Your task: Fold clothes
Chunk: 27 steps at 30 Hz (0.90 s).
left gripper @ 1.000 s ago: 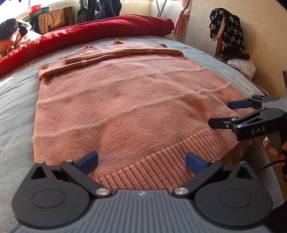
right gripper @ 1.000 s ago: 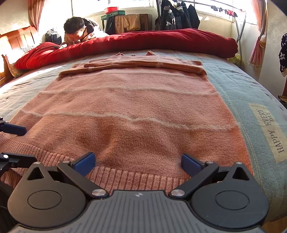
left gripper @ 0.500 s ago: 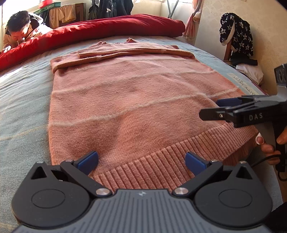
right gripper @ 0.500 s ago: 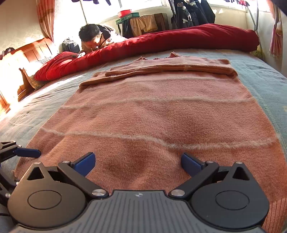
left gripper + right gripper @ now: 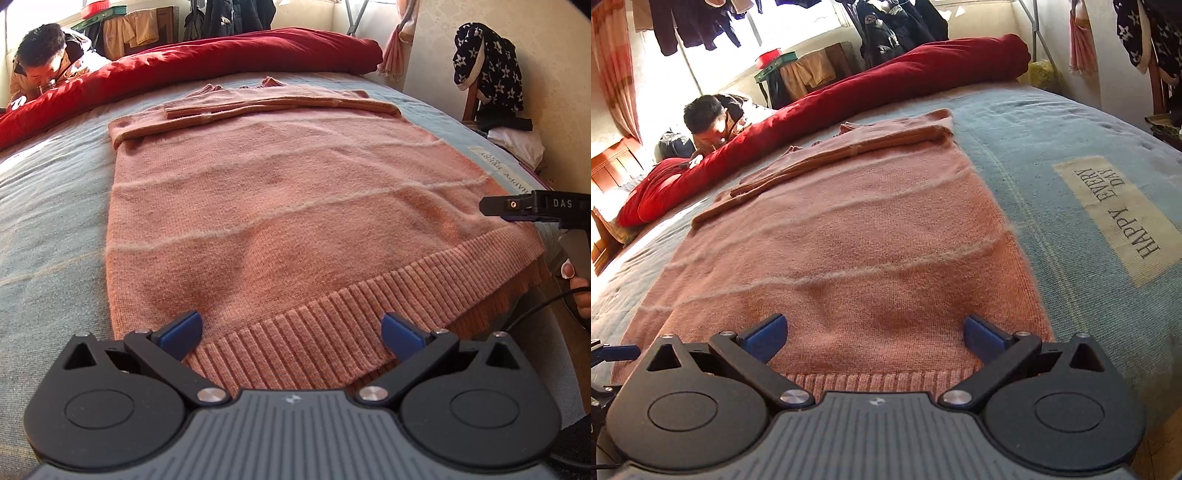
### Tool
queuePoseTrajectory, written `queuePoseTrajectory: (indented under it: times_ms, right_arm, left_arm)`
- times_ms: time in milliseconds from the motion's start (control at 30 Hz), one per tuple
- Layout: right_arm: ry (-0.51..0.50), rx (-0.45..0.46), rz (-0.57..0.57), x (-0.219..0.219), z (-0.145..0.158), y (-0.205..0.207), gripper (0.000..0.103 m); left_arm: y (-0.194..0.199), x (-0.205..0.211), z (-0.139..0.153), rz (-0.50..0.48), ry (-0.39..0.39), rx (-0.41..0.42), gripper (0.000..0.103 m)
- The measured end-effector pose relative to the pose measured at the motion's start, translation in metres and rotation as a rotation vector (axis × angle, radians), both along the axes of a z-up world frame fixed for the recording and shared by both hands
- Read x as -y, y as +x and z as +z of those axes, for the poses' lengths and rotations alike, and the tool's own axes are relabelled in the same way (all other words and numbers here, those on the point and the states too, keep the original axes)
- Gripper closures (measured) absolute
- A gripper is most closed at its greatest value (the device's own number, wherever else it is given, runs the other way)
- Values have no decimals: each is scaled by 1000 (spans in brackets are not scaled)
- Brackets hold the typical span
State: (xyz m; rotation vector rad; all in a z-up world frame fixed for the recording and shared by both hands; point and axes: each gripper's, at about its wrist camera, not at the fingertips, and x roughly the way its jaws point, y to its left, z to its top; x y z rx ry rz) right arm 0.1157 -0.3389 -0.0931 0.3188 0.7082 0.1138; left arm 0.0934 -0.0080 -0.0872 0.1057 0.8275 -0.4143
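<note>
Pink knit sweater (image 5: 280, 206) lies flat on the bed (image 5: 48, 206), filling frame centre, sleeves folded across the top. Soft, limp, stretchy, likely light; best taken at the ribbed hem (image 5: 332, 325) corners. Left gripper (image 5: 291, 332) and right gripper (image 5: 875, 334) both spread wide, empty, over the hem.

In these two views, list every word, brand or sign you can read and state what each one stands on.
"HAPPY EVERY DAY": cream patch on the blue bedcover; the left wrist view shows it upside down and only partly legible.
"DAS": side of the right gripper.
White mark on the dark jacket hanging at the window: too small to read.
</note>
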Motion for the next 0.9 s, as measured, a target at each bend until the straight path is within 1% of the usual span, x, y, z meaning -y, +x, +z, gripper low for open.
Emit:
queuePoseTrajectory:
  times_ms: [100, 167, 300, 433, 600, 700, 800, 833, 900]
  right_arm:
    - [-65, -4, 10, -9, -1, -1, 0]
    - [-125, -15, 15, -19, -2, 1, 0]
    - [-220, -23, 21, -32, -4, 1, 0]
    - [-205, -14, 24, -28, -5, -2, 0]
    - [-207, -7, 30, -28, -5, -4, 0]
    - [-209, -4, 26, -28, -6, -4, 0]
    - [-211, 0, 24, -29, -7, -3, 0]
    - [-212, 1, 23, -29, -7, -4, 0]
    - [-214, 4, 22, -29, -8, -4, 0]
  left_arm:
    - [5, 0, 7, -11, -16, -3, 1]
    - [10, 4, 14, -22, -35, 15, 1]
    - [26, 19, 23, -92, -110, 28, 1]
    - [42, 39, 19, -148, -169, -10, 1]
    - [39, 37, 2, -112, -213, -77, 1]
    - [20, 24, 1, -107, -208, -76, 1]
    - [11, 14, 8, -105, -188, -72, 1]
    - [13, 10, 13, -97, -179, -63, 1]
    - [20, 3, 22, -70, -166, -19, 1]
